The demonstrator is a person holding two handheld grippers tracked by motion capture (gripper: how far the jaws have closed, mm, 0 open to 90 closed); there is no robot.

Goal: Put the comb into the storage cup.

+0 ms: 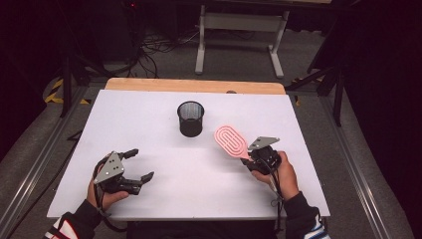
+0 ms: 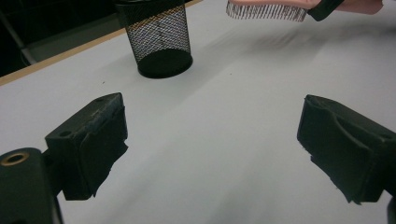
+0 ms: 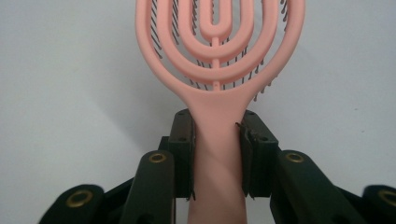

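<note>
Item: pink hairbrush (image 3: pixel 218 70), which I hold by its handle in my right gripper (image 3: pixel 217 154), right of the mesh cup (image 1: pixel 191 118). My left gripper (image 1: pixel 133 165): jaws apart, empty, left of the cup.

We see a pink hairbrush (image 1: pixel 231 141) with an oval, slotted head and dark bristles facing down. Its handle is clamped in the right claw (image 3: pixel 215 140); its head is raised above the white table (image 1: pixel 164 174), angled toward the far left.
</note>
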